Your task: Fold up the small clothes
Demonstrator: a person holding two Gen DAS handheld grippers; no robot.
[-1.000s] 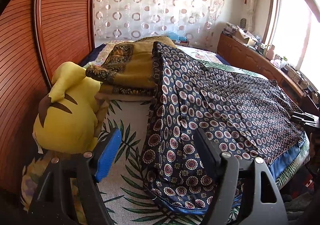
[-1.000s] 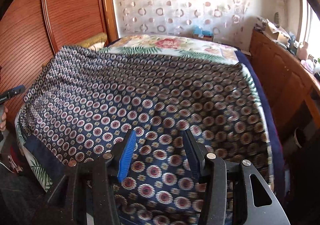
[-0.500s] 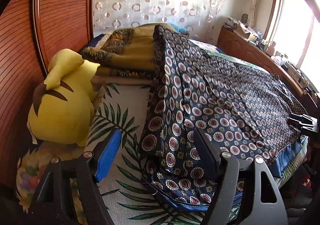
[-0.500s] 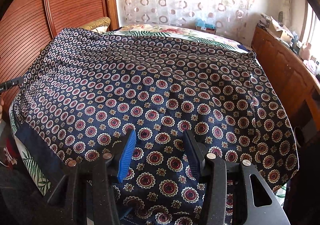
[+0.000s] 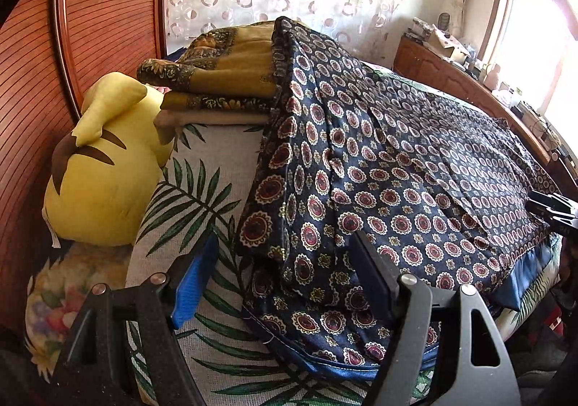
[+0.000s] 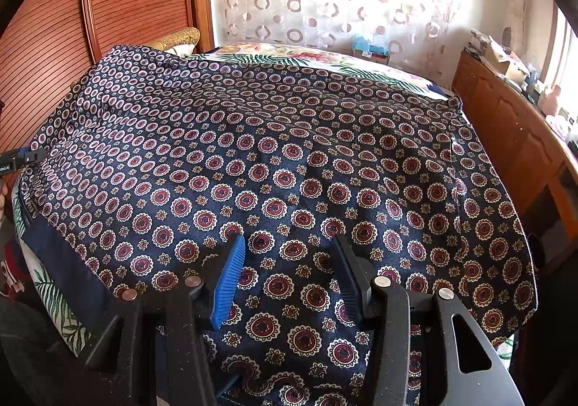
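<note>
A navy garment with red and cream medallions (image 5: 397,182) lies spread across the bed, its far left end draped up over a stack of bedding. My left gripper (image 5: 285,261) stands open just above the garment's near left corner, with the cloth edge below its fingers. In the right wrist view the same garment (image 6: 289,153) fills the bed. My right gripper (image 6: 289,261) hovers open over its near edge and nothing is pinched. Each view shows the other gripper's tip at the edge of the frame: the right gripper (image 5: 552,207) and the left gripper (image 6: 21,160).
A yellow plush toy (image 5: 104,174) sits at the left by the slatted wooden panel (image 5: 32,80). Folded gold-patterned blankets (image 5: 224,80) lie behind it. The leaf-print bed sheet (image 5: 202,196) shows left of the garment. A wooden cabinet (image 6: 513,138) with clutter runs along the right.
Both grippers have sunk closer to the garment, which looms larger in both views. Their jaws stand as wide as before.
</note>
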